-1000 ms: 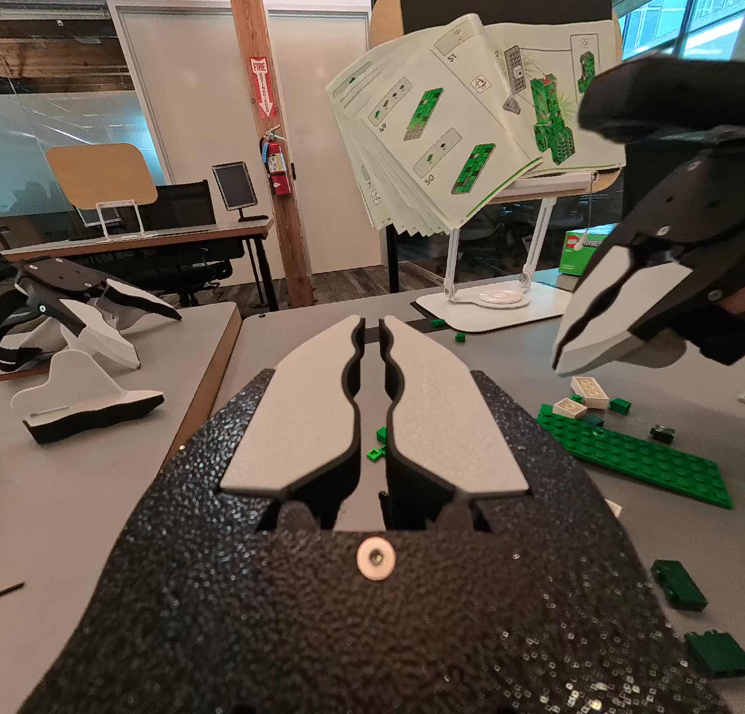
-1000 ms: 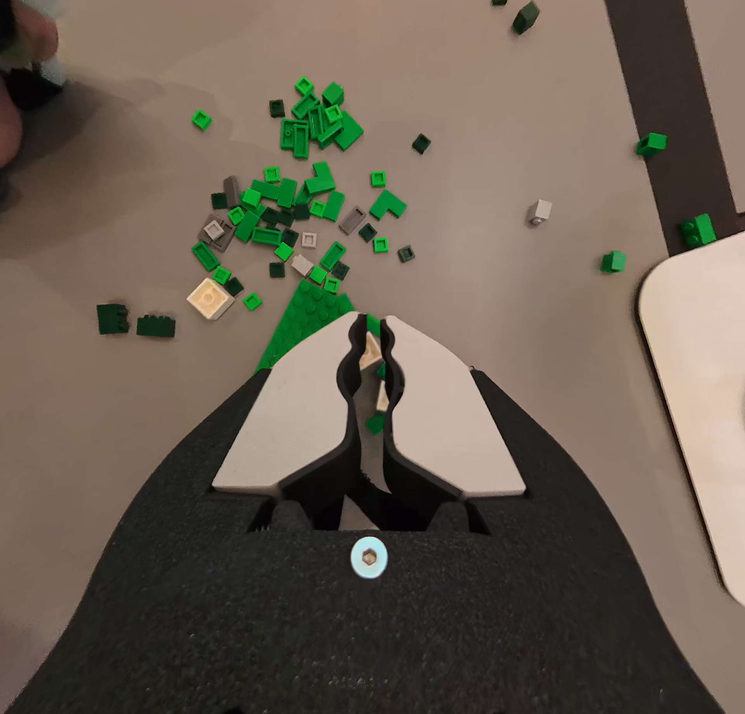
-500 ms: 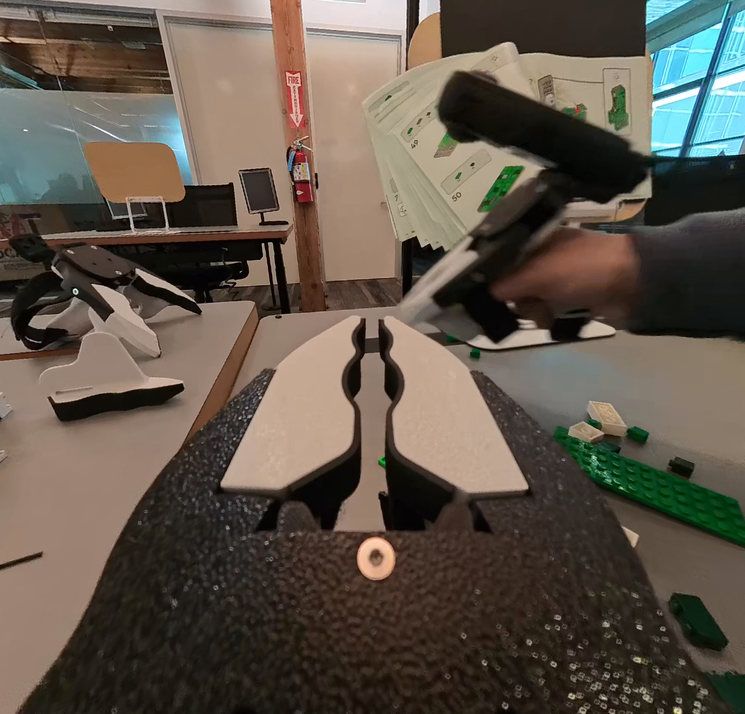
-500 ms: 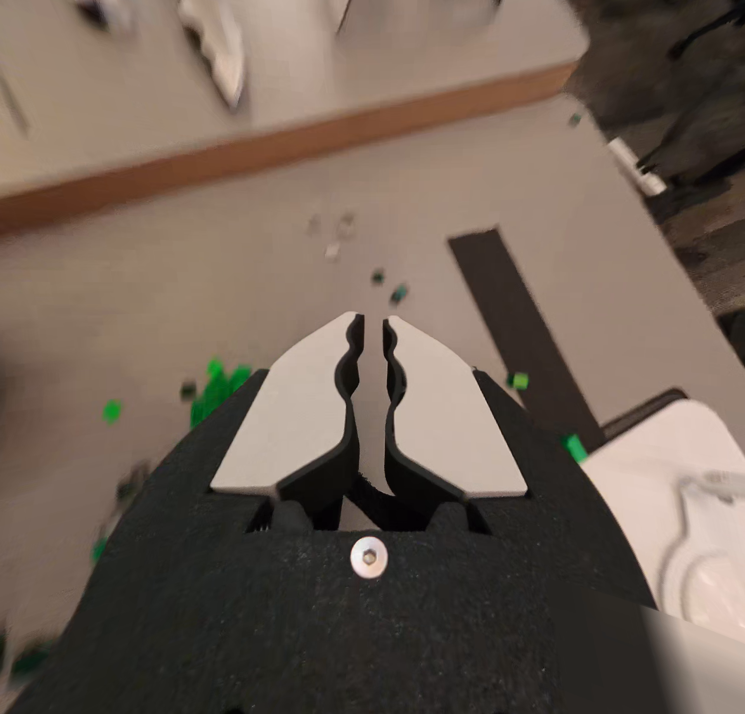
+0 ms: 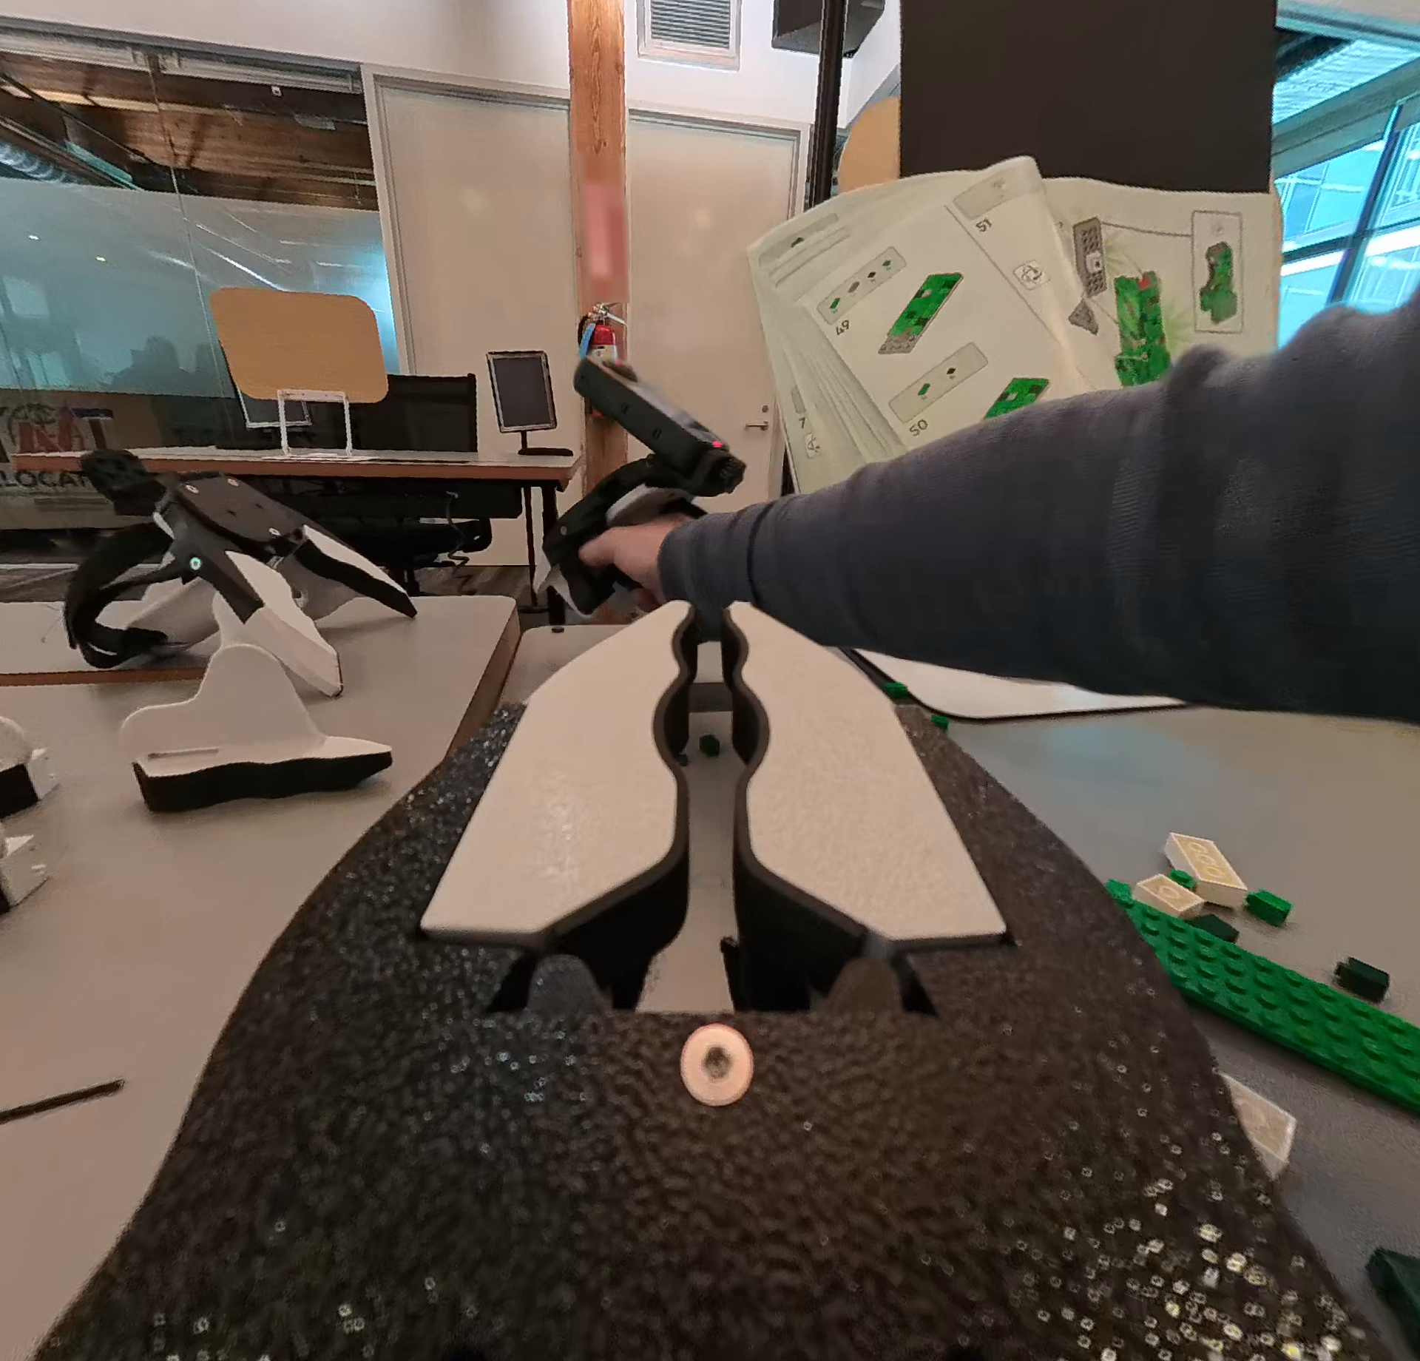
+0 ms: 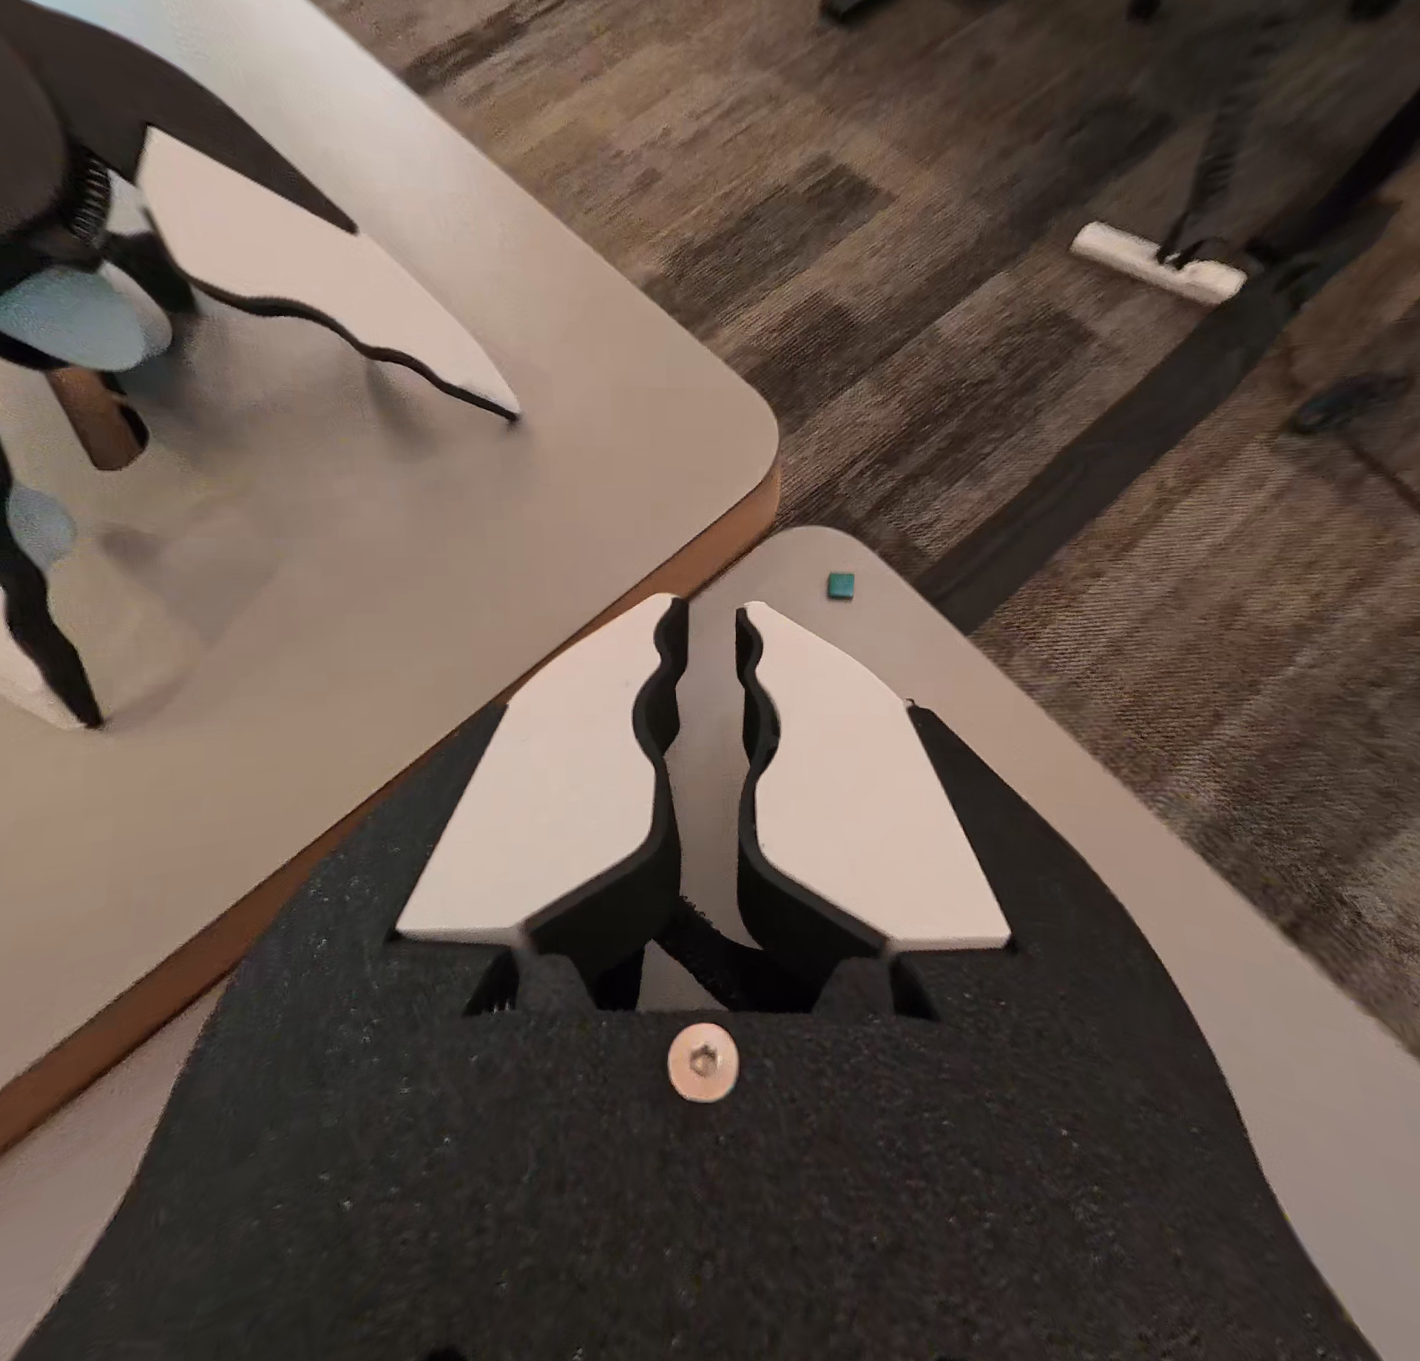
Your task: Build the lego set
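the left claw [image 5: 708, 625] hovers low over the grey bench [image 5: 1076, 801], its two fingers [image 5: 584, 786] set narrowly apart with nothing between them; only a small dark green piece [image 5: 708, 745] shows on the surface through the slot. to its right lie a long green baseplate [image 5: 1291, 1001], two cream bricks [image 5: 1202, 867] and a few dark green pieces, well clear of the fingertips. the right claw [image 6: 708, 613] is reached far forward on a dark-sleeved arm [image 5: 1076, 540] that crosses in front of the left one, and it hangs over the far corner of the bench [image 6: 960, 678], also slightly parted and empty — bare bench shows between its pads. a small teal tile [image 6: 840, 585] sits just beyond and to the right of its tips, close to the rounded edge, with carpeted floor [image 6: 999, 248] below. that tile looks the likeliest trouble: a brush from a fingertip could plausibly skate so flat and light a piece off the corner onto the floor. the gap between this bench and the neighbouring bench [image 6: 384, 556], where spare grippers [image 5: 230, 571] rest, is another place a nudged piece could drop. the outstretched sleeve also passes near the open instruction booklet [image 5: 960, 310] on its stand — a careless pull back might catch the fanned pages or sweep loose bricks.
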Demonstrator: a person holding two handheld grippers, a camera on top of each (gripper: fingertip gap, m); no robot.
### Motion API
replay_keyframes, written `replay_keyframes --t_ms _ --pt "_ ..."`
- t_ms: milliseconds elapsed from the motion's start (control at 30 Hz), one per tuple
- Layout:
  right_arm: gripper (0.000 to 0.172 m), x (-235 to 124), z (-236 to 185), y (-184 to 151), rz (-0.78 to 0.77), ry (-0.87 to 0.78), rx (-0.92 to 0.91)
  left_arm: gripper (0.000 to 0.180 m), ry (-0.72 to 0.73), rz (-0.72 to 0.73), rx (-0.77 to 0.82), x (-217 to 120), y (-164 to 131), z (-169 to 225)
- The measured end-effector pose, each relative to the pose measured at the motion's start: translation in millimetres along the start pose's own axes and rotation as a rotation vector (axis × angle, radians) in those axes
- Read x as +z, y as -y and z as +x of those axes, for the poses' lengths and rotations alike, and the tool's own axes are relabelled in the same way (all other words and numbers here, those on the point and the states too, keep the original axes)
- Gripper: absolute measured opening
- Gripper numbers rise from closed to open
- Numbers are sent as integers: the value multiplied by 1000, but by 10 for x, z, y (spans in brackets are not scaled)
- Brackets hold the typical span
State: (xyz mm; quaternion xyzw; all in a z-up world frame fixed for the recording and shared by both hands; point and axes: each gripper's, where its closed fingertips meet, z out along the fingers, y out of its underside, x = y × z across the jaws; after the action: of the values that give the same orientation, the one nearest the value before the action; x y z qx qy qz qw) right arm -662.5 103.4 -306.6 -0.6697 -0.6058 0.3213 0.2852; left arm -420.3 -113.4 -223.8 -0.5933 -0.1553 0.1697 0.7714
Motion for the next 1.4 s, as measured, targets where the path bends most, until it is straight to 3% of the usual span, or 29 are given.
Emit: replay_keyframes --t_ms 200,467,800,967,1167,1400 --pt "23 231 334 -128 -107 -18 -351 4 -14 15 -20 7 43 38" --pt "28 398 446 -87 -88 71 -5 3 -22 17 -79 8 40 11" --pt "24 391 378 -136 -106 67 -95 2 -32 -1 -62 18 2 33" --pt "8 405 437 -175 -122 -15 -190 1 -29 -2 -80 20 -1 8" --pt "7 368 394 -216 -125 -32 -271 0 -30 -6 -76 20 -15 4" --pt "7 -157 -271 -339 58 55 -386 0 -3 12 -45 -16 38 -62"
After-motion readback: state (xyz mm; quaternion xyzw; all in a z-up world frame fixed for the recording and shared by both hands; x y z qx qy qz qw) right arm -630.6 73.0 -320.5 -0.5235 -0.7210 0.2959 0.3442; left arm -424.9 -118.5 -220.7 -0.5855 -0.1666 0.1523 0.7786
